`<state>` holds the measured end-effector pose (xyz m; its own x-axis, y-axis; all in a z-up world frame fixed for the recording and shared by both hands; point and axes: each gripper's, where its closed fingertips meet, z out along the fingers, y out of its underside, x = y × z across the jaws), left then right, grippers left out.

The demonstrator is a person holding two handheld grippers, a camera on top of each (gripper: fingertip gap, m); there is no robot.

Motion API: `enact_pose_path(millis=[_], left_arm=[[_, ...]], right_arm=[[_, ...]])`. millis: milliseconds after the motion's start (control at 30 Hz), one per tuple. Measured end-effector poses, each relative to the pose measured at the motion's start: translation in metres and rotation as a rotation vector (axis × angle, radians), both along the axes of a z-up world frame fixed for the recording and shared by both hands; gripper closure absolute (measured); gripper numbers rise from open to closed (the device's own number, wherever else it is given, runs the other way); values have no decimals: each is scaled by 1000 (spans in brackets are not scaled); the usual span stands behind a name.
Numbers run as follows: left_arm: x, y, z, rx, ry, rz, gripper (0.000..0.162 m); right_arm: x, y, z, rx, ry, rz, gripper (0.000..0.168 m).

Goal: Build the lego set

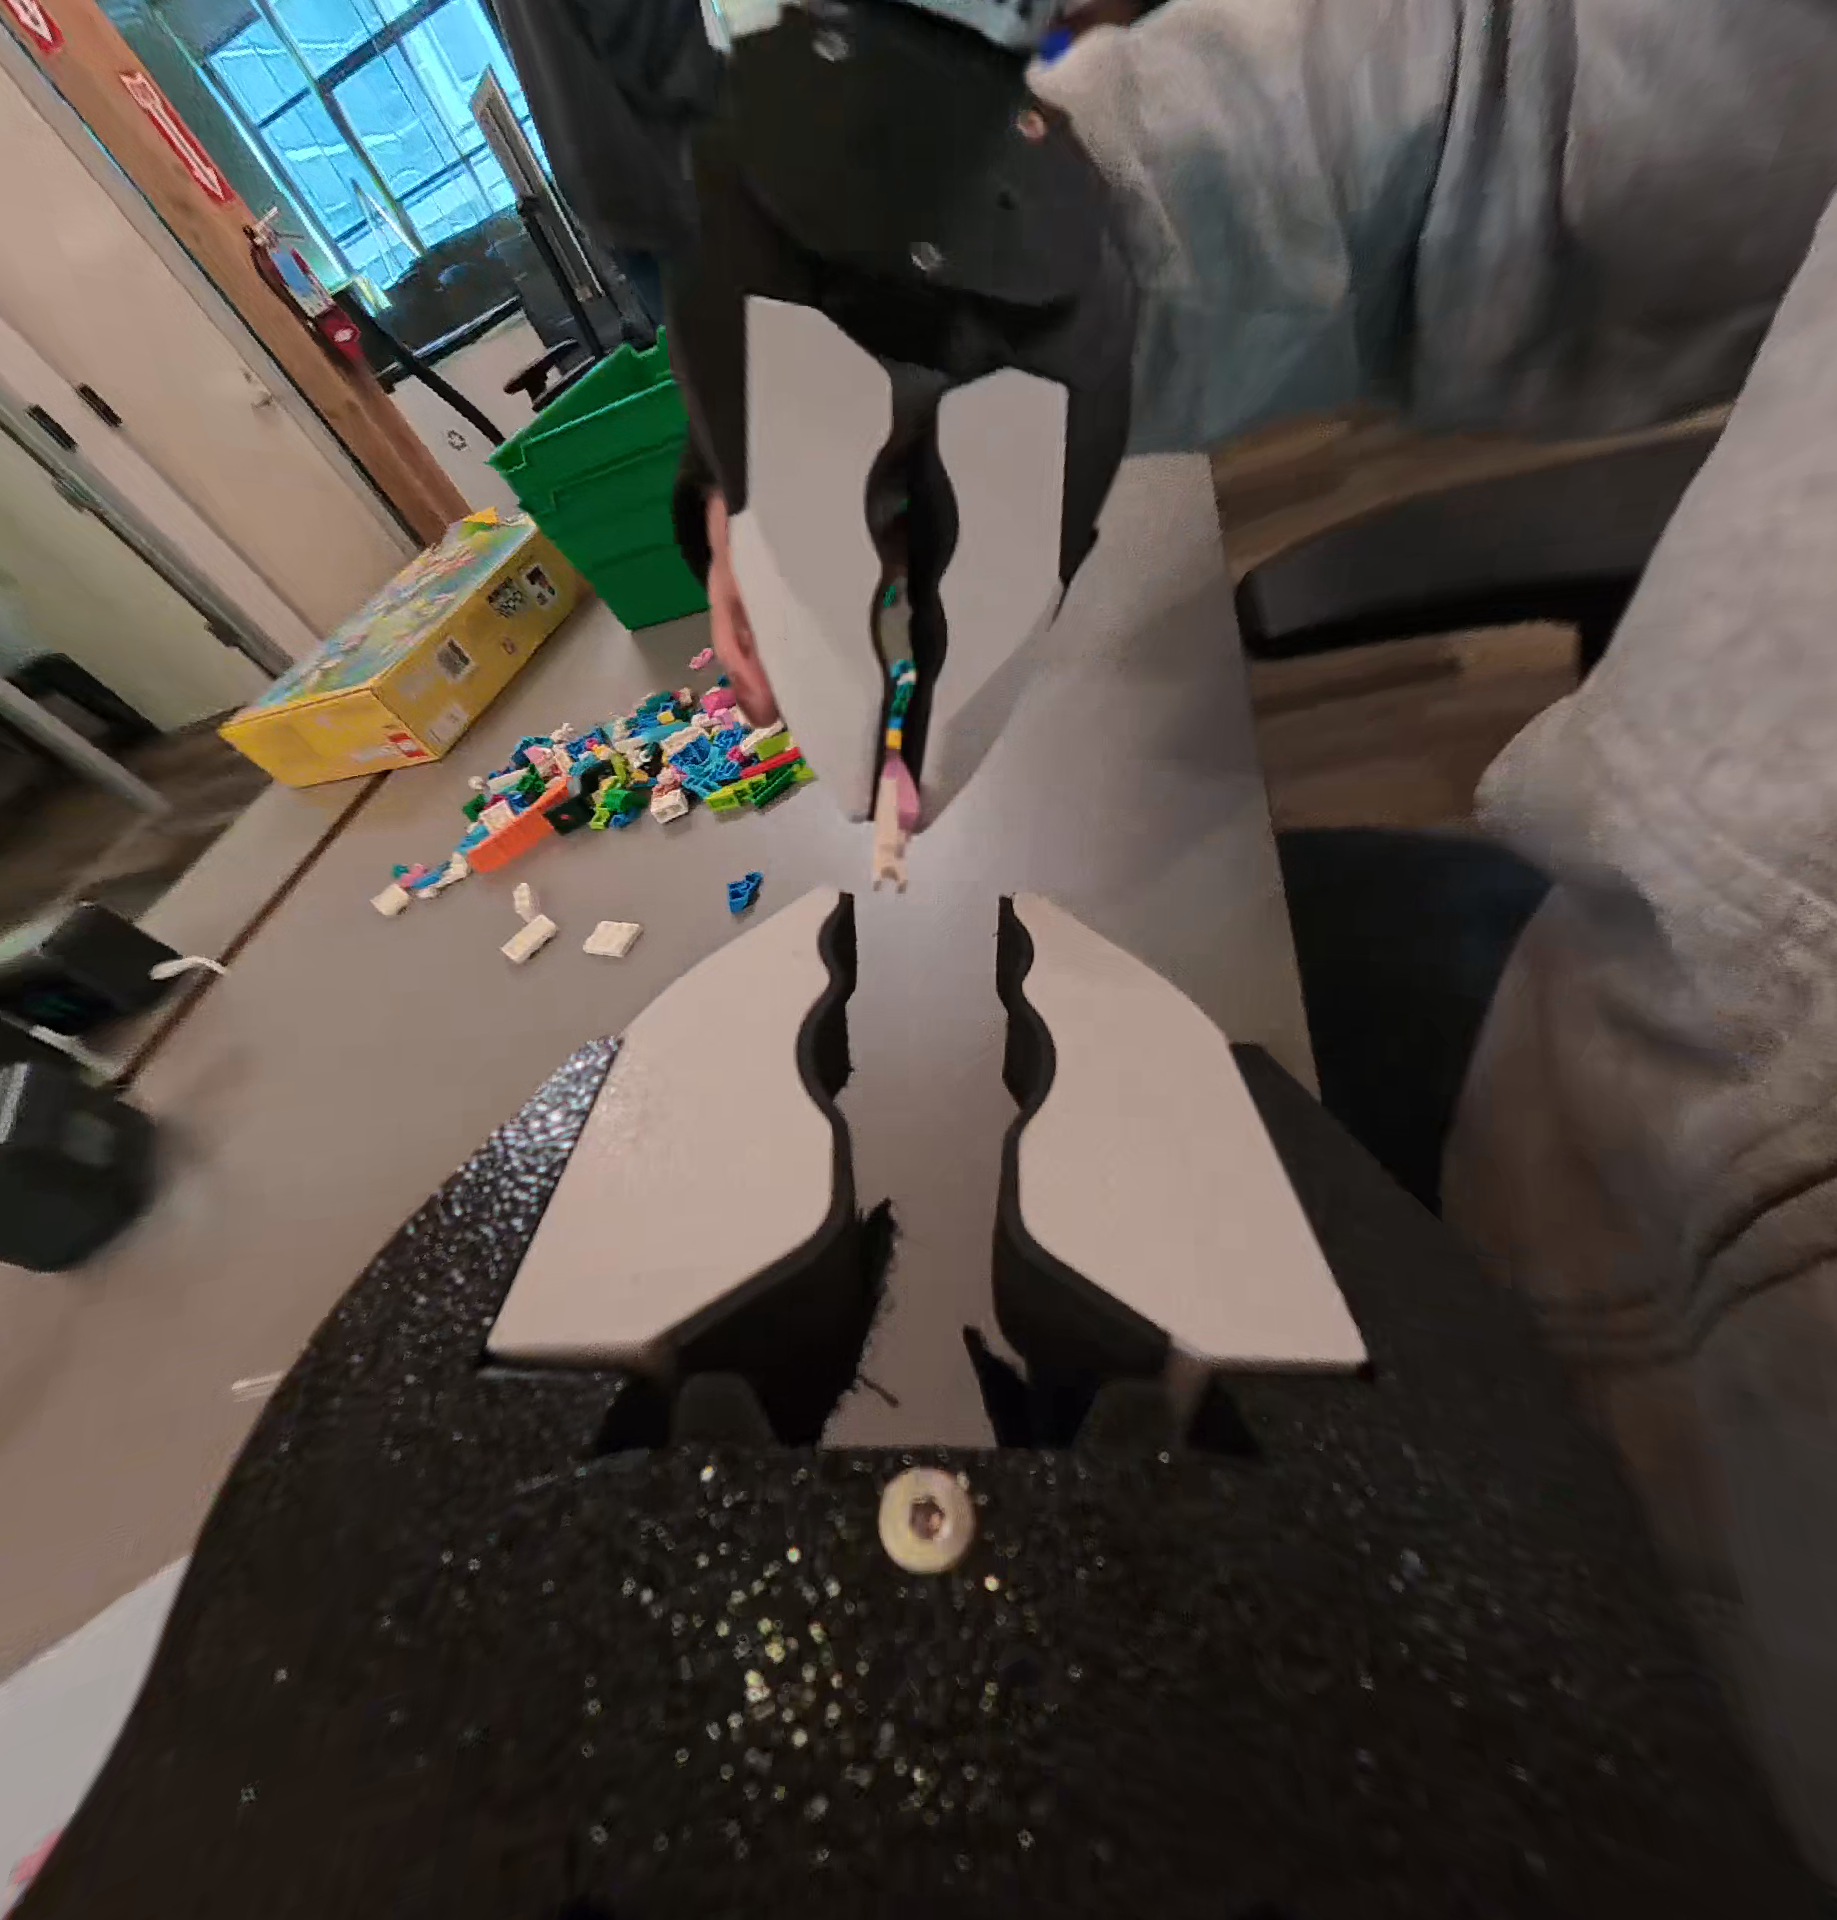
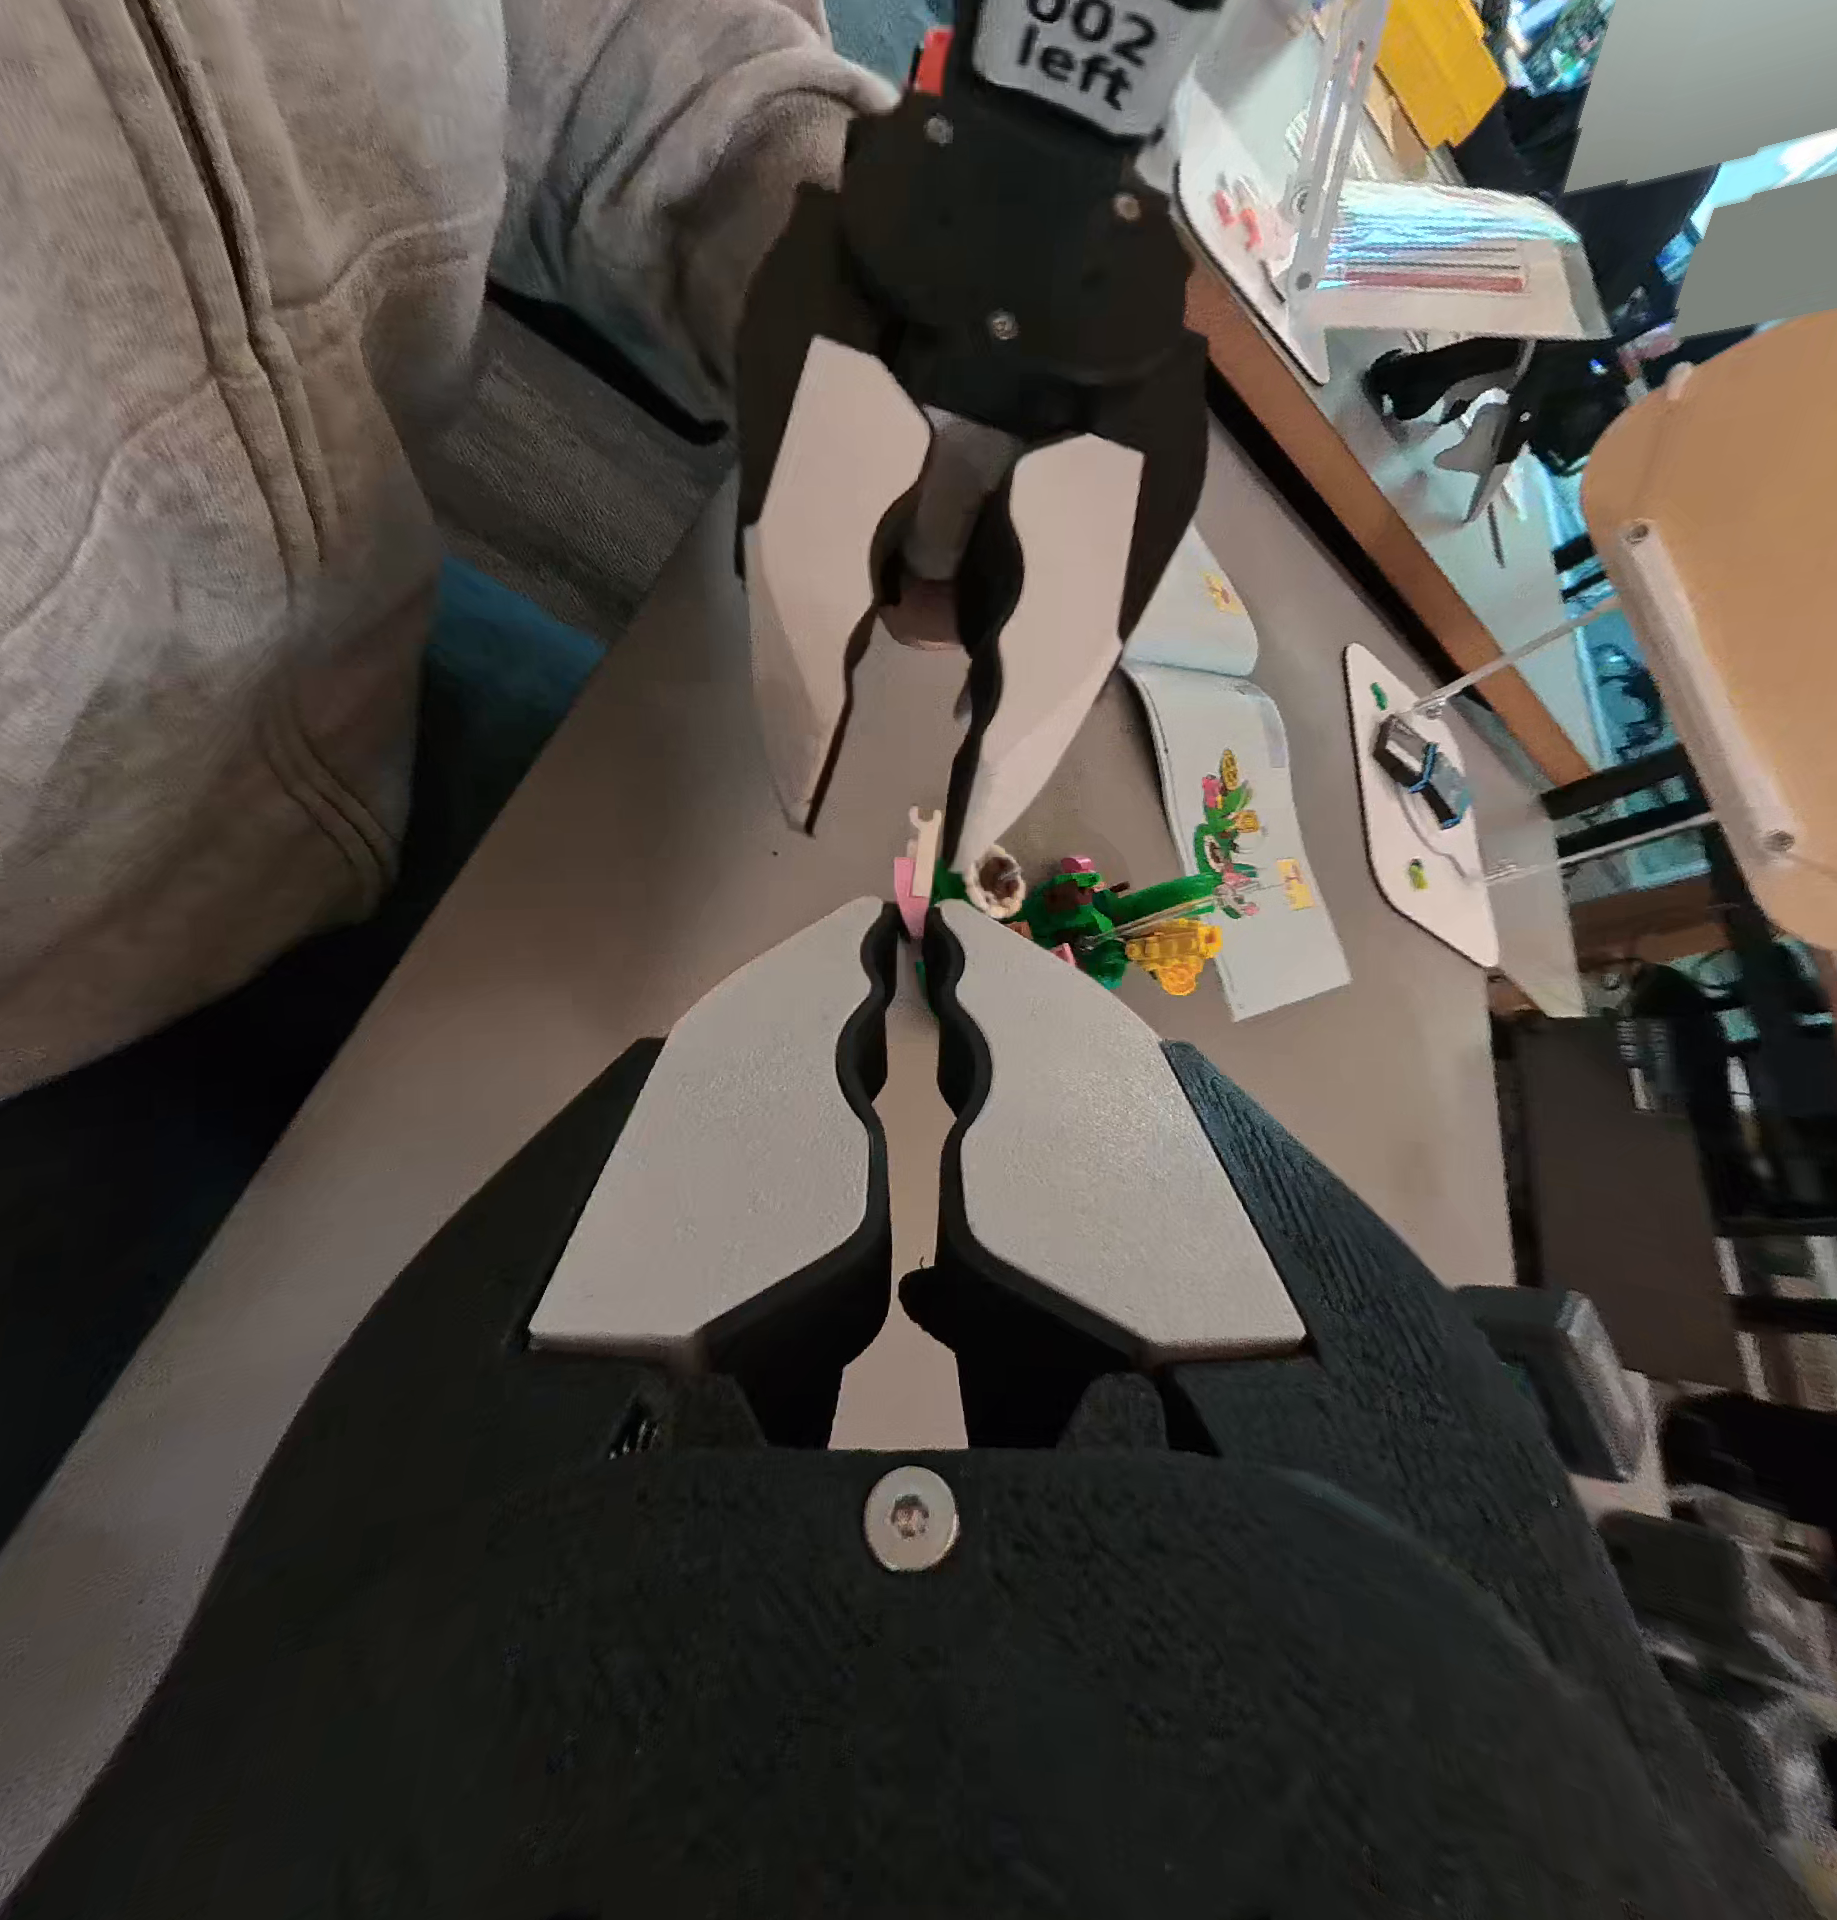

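Note:
My right gripper (image 2: 912, 916) is shut on a small pink and white lego piece (image 2: 910, 891), whose white clip end (image 2: 924, 831) sticks out past the fingertips. In the left wrist view the right gripper (image 1: 893, 805) comes down from the top with that piece (image 1: 890, 836) pointing at my left gripper (image 1: 922, 914). The left gripper is open and empty, its fingertips just short of the white clip. In the right wrist view the left gripper (image 2: 888, 836) hangs open above the piece. A built green flower model (image 2: 1090, 914) with a yellow part lies on the table just behind.
A pile of loose bricks (image 1: 633, 769) lies on the grey table (image 1: 394, 1091), with a yellow box (image 1: 405, 665) and green bins (image 1: 602, 478) beyond. An open instruction booklet (image 2: 1236, 831) lies by the model. A person's grey sleeves flank both grippers. Only a small space, under 4 cm, lies between the two pairs of fingers. The built green flower model (image 2: 1090, 914) lies around 15 cm away from my left fingertips.

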<state>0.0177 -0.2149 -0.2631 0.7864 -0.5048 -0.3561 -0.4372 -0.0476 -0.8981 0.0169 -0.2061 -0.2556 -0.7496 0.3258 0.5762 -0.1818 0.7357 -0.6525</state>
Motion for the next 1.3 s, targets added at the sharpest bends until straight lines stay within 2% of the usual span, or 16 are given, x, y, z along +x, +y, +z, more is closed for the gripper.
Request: enact_pose_path(millis=[100, 433, 700, 767, 967, 1167, 1300], left_arm=[[-1, 2, 1, 44, 60, 39, 143], [-2, 3, 3, 72, 80, 51, 156], [2, 0, 22, 134, -127, 5, 158], [6, -1, 28, 164, -165, -10, 158], [8, -4, 32, 187, -234, -25, 158], [3, -2, 27, 197, -198, 22, 158], [0, -3, 21, 121, -246, 32, 157]], right_arm=[[0, -1, 0, -39, -38, 3, 165], [1, -2, -3, -27, -57, 5, 165], [3, -11, 20, -203, -45, 19, 160], [4, -14, 25, -231, -49, 31, 163], [6, -17, 29, -202, -53, 45, 164], [2, -16, 25, -176, -77, 6, 164], [-1, -17, 19, -172, -100, -3, 164]])
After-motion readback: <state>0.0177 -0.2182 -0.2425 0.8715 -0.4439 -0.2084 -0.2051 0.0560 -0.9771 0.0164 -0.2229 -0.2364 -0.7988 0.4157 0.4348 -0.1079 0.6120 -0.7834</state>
